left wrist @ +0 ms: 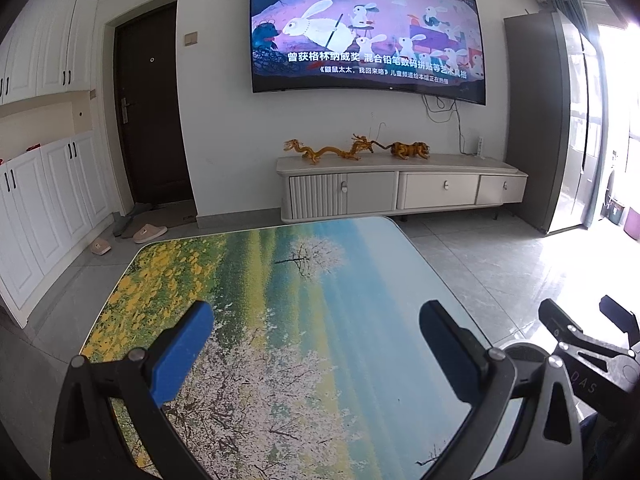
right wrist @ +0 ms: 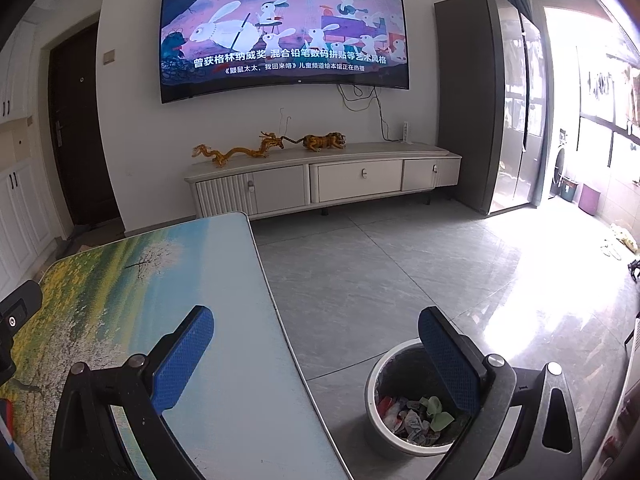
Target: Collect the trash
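My left gripper (left wrist: 316,340) is open wide over the table (left wrist: 280,280), whose top is printed with a landscape of blossom and yellow flowers. Nothing sits between its blue pads (left wrist: 192,344). My right gripper (right wrist: 316,356) is also open and holds nothing; it straddles the table's right edge (right wrist: 276,320). On the floor beside the table stands a round white bin (right wrist: 372,384), just beneath the right finger. Crumpled trash (right wrist: 412,416), red, grey and green, lies inside the bin. No loose trash shows on the tabletop. The right gripper's black frame (left wrist: 580,348) shows at the left wrist view's right edge.
Ahead, a wall-mounted TV (left wrist: 360,32) hangs above a low white cabinet (left wrist: 400,188) carrying golden figurines (left wrist: 328,150). A dark door (left wrist: 148,112) and slippers (left wrist: 148,233) are at the left. A tall grey fridge (right wrist: 476,100) and a bright balcony lie to the right across grey floor tiles (right wrist: 400,272).
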The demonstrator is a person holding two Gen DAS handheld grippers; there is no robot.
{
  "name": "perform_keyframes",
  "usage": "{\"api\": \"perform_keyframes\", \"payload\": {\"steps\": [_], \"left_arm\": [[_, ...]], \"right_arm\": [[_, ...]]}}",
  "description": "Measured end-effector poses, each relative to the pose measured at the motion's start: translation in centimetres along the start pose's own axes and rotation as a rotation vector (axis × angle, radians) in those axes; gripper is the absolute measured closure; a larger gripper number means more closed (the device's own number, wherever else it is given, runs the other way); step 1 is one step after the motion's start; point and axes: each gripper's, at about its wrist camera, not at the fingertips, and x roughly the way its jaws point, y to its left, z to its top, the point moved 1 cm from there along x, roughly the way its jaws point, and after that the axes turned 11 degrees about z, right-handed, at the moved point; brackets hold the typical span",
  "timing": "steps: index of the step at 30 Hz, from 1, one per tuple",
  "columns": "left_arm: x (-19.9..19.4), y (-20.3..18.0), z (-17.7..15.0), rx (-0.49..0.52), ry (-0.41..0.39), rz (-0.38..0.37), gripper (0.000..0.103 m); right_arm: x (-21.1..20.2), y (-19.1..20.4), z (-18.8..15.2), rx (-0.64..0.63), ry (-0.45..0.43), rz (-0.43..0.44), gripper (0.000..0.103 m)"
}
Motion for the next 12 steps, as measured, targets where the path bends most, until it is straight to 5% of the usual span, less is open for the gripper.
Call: {"api": "perform_keyframes", "payload": {"steps": [12], "left_arm": [[0.49,-0.62,-0.18,0.017,0.025,-0.009,0.0]], "right_arm": [[-0.1,-0.58,-0.41,0.016,-0.004,-0.056,0.0]]}}
